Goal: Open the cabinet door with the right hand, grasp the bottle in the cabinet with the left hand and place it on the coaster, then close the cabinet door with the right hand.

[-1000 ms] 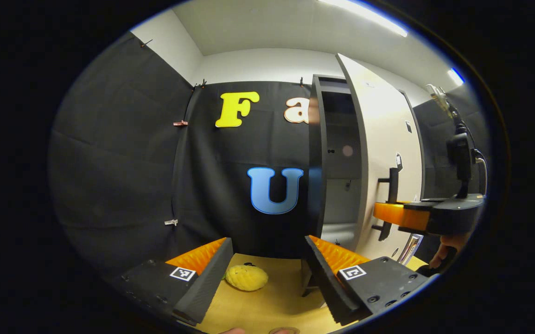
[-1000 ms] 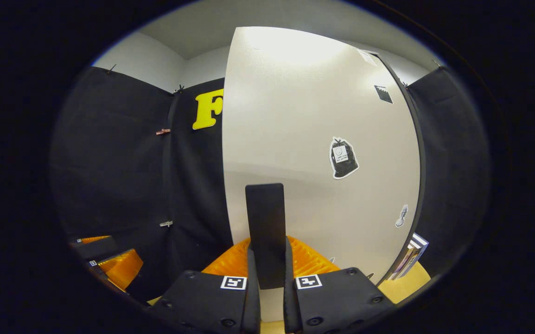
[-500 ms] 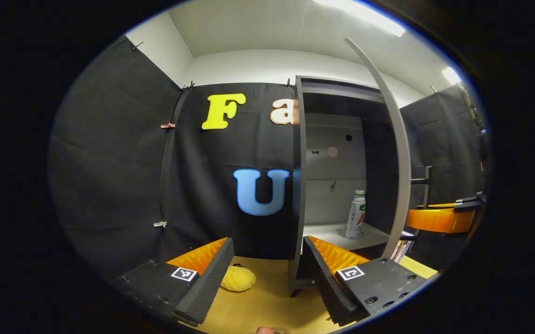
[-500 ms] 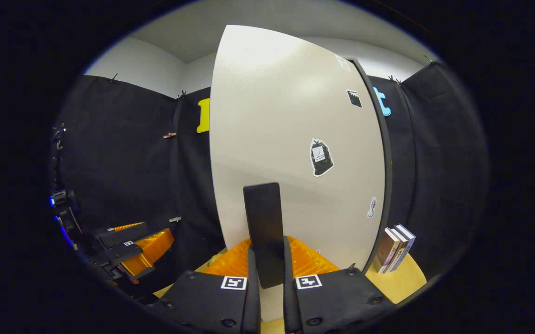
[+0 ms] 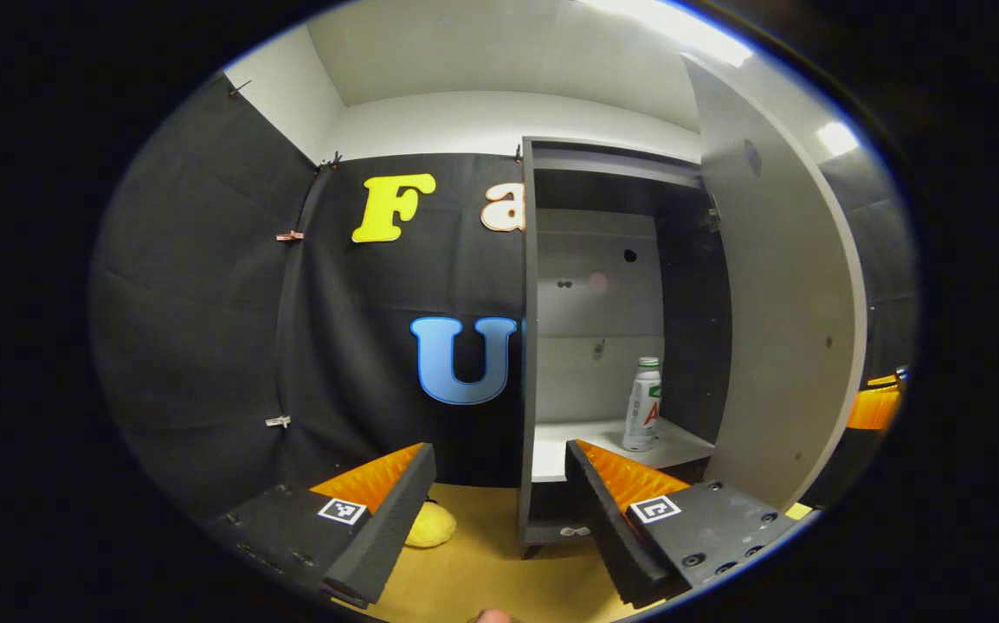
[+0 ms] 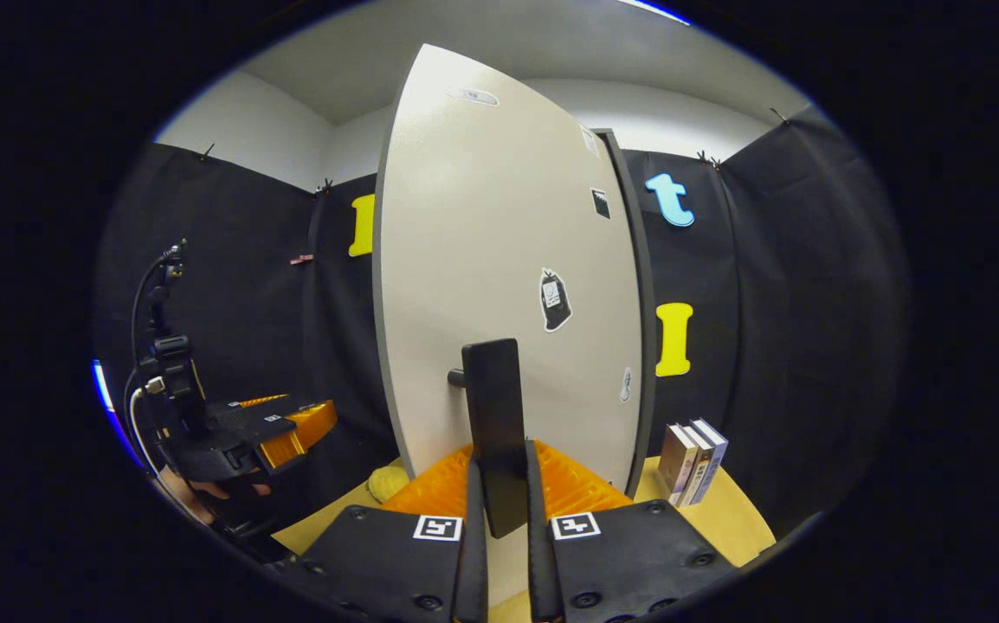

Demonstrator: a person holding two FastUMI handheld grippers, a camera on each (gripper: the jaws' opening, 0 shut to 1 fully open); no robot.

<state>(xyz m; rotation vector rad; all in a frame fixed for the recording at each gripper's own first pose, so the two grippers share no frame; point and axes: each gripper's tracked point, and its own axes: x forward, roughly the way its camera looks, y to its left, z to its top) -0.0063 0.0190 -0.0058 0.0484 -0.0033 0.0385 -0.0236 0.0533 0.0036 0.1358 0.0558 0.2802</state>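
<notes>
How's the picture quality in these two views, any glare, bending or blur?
Left gripper view: ceiling lights flare at the top, the fisheye bows the open door, the bottle stays sharp. Right gripper view: a soft bright patch high on the door, which bulges; the handle is crisp.

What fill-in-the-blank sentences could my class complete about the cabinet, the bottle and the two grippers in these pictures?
1. The cabinet door stands ____.
2. The right gripper is shut on the door's ____.
3. The bottle stands upright on the cabinet's ____.
4. The left gripper has its jaws ____ and holds nothing.

Missing words: open; handle; shelf; open
</notes>
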